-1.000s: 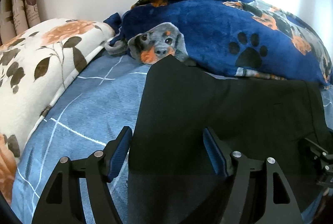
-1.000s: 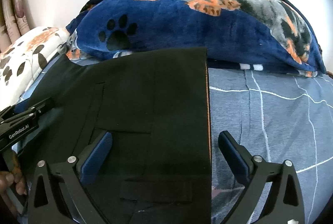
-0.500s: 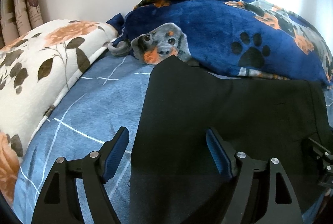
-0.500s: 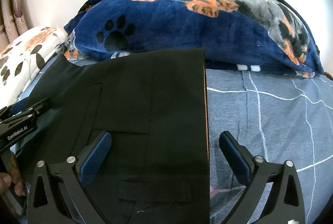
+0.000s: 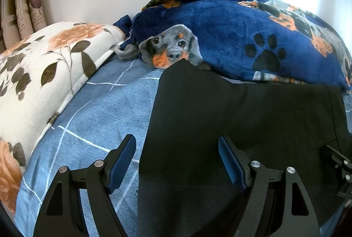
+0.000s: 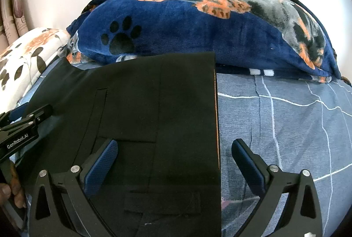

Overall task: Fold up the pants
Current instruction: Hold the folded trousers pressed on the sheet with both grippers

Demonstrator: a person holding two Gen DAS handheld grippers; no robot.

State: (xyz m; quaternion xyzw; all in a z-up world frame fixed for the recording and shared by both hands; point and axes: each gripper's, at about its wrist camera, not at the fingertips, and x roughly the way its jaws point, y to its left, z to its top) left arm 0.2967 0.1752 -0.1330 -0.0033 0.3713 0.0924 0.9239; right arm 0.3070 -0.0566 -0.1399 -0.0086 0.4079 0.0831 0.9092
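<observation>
From the left wrist, the left gripper [image 5: 177, 160] hangs open astride the left edge of the black pants [image 5: 231, 122], spread flat on the bed [image 5: 99, 116]. From the right wrist, the right gripper [image 6: 175, 156] gapes over their right edge; the soft, limp cloth should be pinched at the edges.

A navy dog-print blanket [image 5: 231, 39] and floral pillow [image 5: 44, 65] lie on blue checked bedsheet [image 5: 99, 109].

Two near, downward-angled views sharing pants [image 5: 220, 127]
</observation>
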